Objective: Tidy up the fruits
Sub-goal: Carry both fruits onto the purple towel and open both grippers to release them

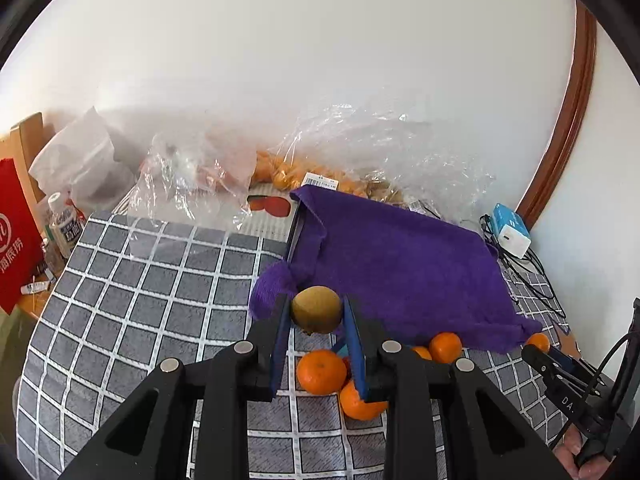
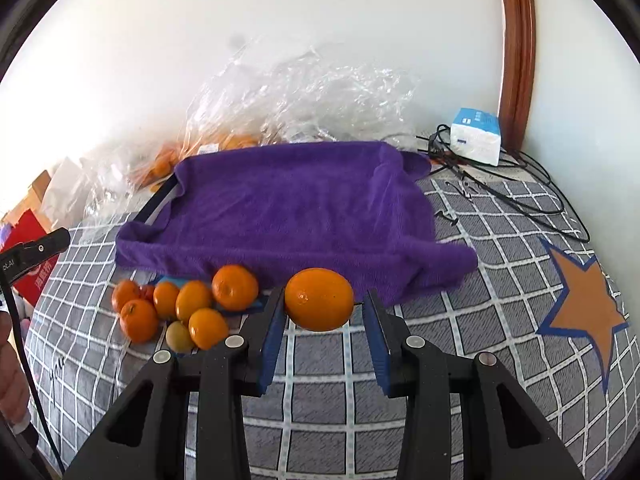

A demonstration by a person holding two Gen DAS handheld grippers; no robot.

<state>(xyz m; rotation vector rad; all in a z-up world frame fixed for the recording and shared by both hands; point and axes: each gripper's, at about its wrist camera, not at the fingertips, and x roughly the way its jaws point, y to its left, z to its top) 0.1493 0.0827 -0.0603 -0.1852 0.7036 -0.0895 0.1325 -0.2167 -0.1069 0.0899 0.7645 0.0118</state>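
My left gripper (image 1: 316, 308) is shut on a brown kiwi (image 1: 316, 309) and holds it above the checked cloth, just in front of the purple towel (image 1: 404, 272). Several oranges (image 1: 321, 372) lie below it. In the right wrist view my right gripper (image 2: 324, 300) is open around a large orange (image 2: 319, 298); the left pad touches it and a gap shows on the right. A cluster of oranges (image 2: 234, 287) and a small green-yellow fruit (image 2: 179, 336) lies to its left, in front of the purple towel (image 2: 288, 204).
Clear plastic bags with fruit (image 1: 288, 168) lie against the wall. A white and blue box (image 2: 476, 136) with black cables (image 2: 520, 196) sits at the back right. A red bag (image 1: 16, 232) and a bottle (image 1: 64, 220) stand at the left. An orange star (image 2: 580, 312) marks the cloth.
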